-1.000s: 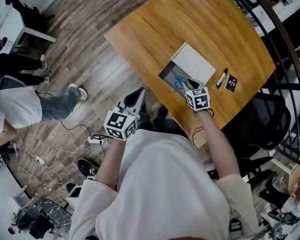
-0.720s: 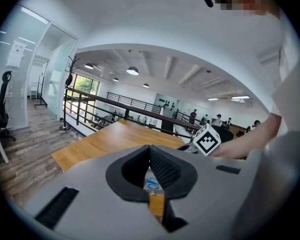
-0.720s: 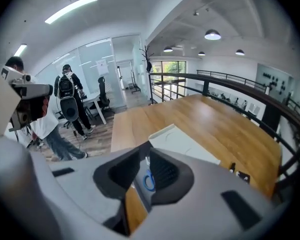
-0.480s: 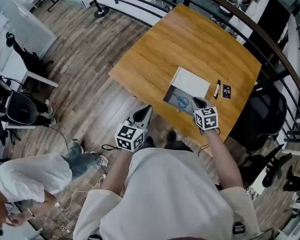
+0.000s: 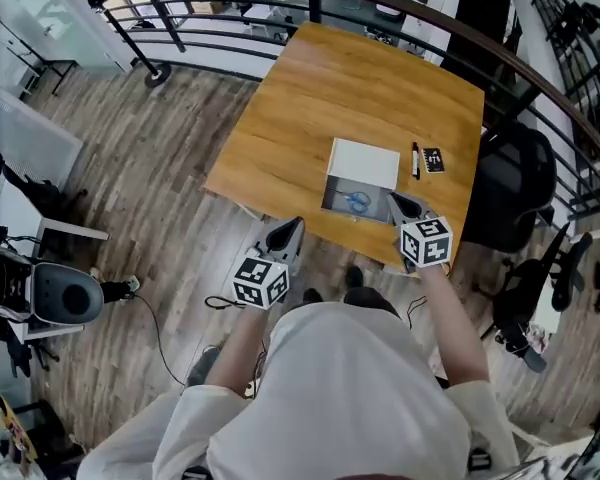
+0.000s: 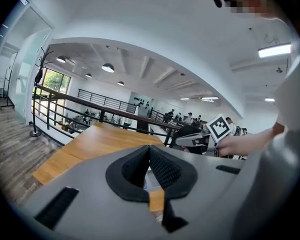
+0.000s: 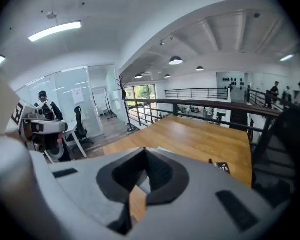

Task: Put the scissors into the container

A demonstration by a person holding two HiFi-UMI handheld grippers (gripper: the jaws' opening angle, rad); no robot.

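Head view: blue scissors [image 5: 356,202] lie inside container [image 5: 376,208] on table [image 5: 360,78], white lid [image 5: 365,160] at its far edge. Right gripper [image 5: 400,204] just beside container; left gripper [image 5: 288,230] off table's near edge.
Left gripper view: jaws clenched together, nothing between.
Right gripper view: jaws just closed together, empty.

inside the container [image 5: 334,204] the scissors [image 5: 357,202] are only a small blue shape, blades and handles too small to tell apart. right of the container, the black card [image 5: 433,159] bears print too small to read. farther right, the desk [image 5: 310,118] hides part of a black chair [image 5: 507,183].
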